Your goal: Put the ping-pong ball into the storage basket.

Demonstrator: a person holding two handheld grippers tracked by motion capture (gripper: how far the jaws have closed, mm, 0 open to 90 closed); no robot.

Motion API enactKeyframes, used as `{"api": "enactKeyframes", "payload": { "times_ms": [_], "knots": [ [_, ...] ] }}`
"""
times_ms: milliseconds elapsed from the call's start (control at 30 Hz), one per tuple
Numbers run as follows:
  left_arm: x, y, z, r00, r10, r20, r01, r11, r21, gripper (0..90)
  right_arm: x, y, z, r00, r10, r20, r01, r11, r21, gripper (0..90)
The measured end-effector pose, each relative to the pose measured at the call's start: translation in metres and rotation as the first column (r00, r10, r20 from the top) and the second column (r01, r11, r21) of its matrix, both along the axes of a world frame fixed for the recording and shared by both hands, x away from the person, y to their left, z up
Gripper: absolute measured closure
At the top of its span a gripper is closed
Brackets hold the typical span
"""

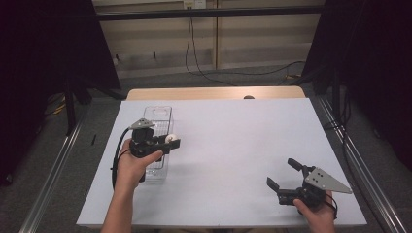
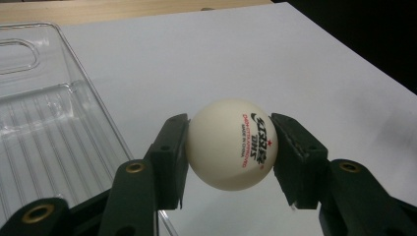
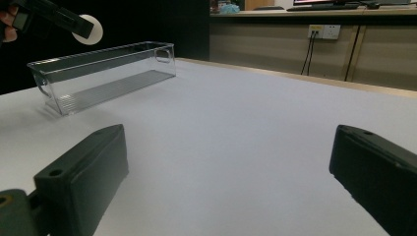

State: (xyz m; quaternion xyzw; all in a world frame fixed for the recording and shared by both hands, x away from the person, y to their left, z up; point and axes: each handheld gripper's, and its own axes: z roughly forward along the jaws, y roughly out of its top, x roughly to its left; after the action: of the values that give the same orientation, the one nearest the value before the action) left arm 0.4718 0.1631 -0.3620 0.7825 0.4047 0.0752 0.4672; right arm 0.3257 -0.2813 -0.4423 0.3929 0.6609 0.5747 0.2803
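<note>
Two sets of tongs over a white tabletop [image 1: 233,145], each in a person's hand. Left tongs [image 1: 171,142] at the left side, clamped on a white ping-pong ball [image 2: 232,144], pads pressed against its two sides. Ball printed with red and black lettering and a small red star, held clear of the tabletop. From the high view, ball [image 1: 170,138] poised just over the right wall of a clear plastic tray [image 1: 158,112]; from the left gripper view, ball to the right of the tray's rim [image 2: 101,115], above bare white surface. Whether inside the rim line or just outside it: cannot tell for certain. From the right gripper view, ball [image 3: 90,29] seen high above the tray [image 3: 105,73], well off its floor.

Tray long and narrow, lying lengthwise from near to far along the left part of the tabletop, ribbed floor, handle cut-out in its far end wall, nothing inside.

Right tongs [image 1: 286,177] at the near right corner, well apart from tray and ball, spread wide, nothing between them, low over the tabletop and aimed toward the left. Grey three-cornered plate [image 1: 326,180] on top, pointing right.

Strip of wooden edge [image 1: 214,92] beyond the far side of the white sheet. Cables [image 1: 204,73] hanging down the wall farther back.
</note>
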Motion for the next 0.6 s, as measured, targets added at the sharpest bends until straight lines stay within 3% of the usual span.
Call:
{"api": "enactKeyframes", "payload": {
  "times_ms": [600],
  "knots": [
    [0.0018, 0.0068, -0.0006, 0.9996, 0.027, 0.001, -0.027, 0.9996, 0.007, 51.1, 0.0003, -0.0012, 0.0003, 0.9999, 0.003, 0.011, -0.003, 1.000, -0.006, 1.0]
  ]
}}
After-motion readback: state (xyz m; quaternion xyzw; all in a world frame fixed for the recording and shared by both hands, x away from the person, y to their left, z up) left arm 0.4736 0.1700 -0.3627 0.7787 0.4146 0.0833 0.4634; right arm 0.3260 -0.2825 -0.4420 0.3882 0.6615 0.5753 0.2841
